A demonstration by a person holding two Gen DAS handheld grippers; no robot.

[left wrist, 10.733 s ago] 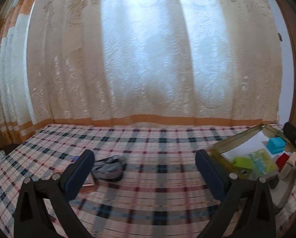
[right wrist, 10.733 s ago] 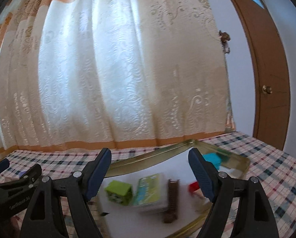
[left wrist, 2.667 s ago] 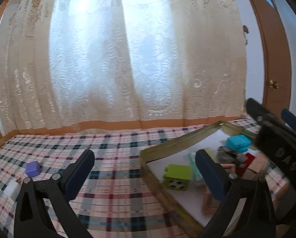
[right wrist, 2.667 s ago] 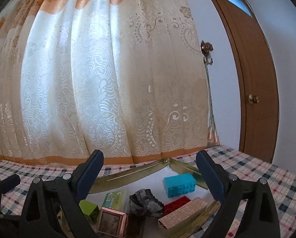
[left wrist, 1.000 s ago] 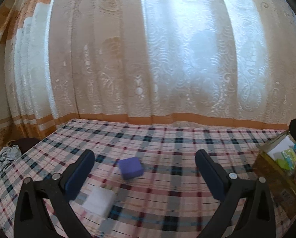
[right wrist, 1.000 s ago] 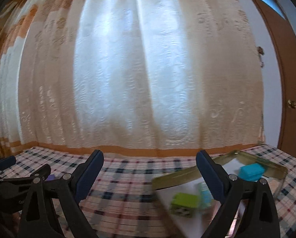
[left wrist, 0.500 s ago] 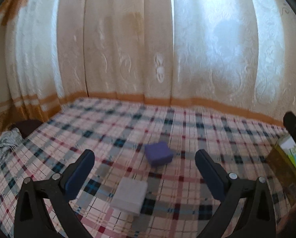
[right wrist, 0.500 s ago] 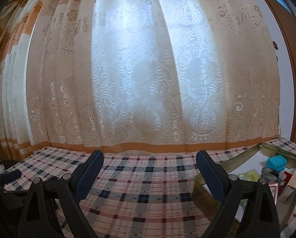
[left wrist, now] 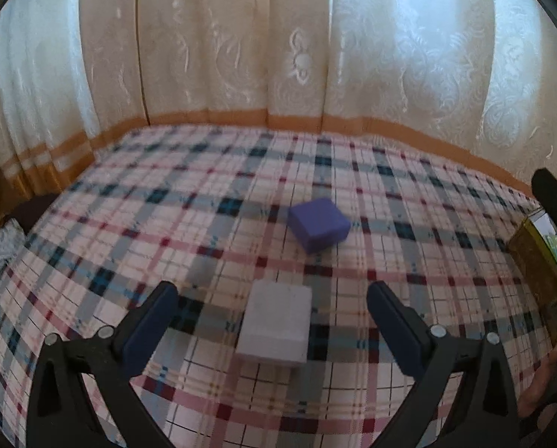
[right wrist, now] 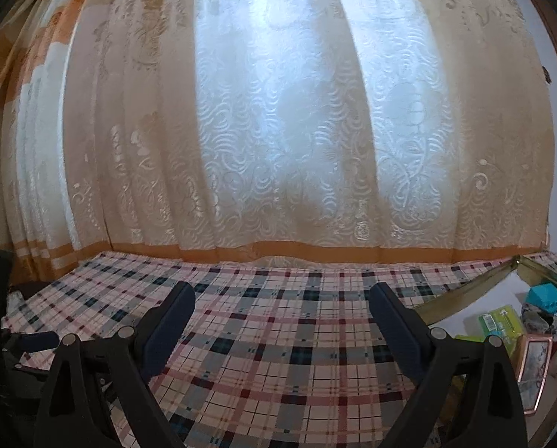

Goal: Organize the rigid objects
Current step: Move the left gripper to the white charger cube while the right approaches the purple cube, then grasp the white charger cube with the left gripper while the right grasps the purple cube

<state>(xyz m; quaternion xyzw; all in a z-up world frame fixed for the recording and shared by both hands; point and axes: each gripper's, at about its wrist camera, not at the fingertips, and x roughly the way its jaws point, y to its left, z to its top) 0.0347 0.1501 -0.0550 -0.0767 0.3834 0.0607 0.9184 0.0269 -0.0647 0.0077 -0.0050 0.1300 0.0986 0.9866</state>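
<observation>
White block [left wrist: 276, 324] framed by the left hand-held gripper [left wrist: 271, 315], pick-up about to begin.

The white block lies flat on the plaid-covered bed [left wrist: 203, 201], between the wide-open, empty jaws of the left hand-held gripper and untouched by either pad; a purple block [left wrist: 318, 228] sits just beyond it, apart. The gold-rimmed tray [right wrist: 461, 295] at the right already holds a turquoise brick [right wrist: 545, 296], a green card pack [right wrist: 500, 323] and other pieces. The right hand-held gripper [right wrist: 282, 321] hovers over bare cloth, spread wide and empty. Next, I judge: lower the left jaws around the block's sides, close squarely, then carry it to the tray.
</observation>
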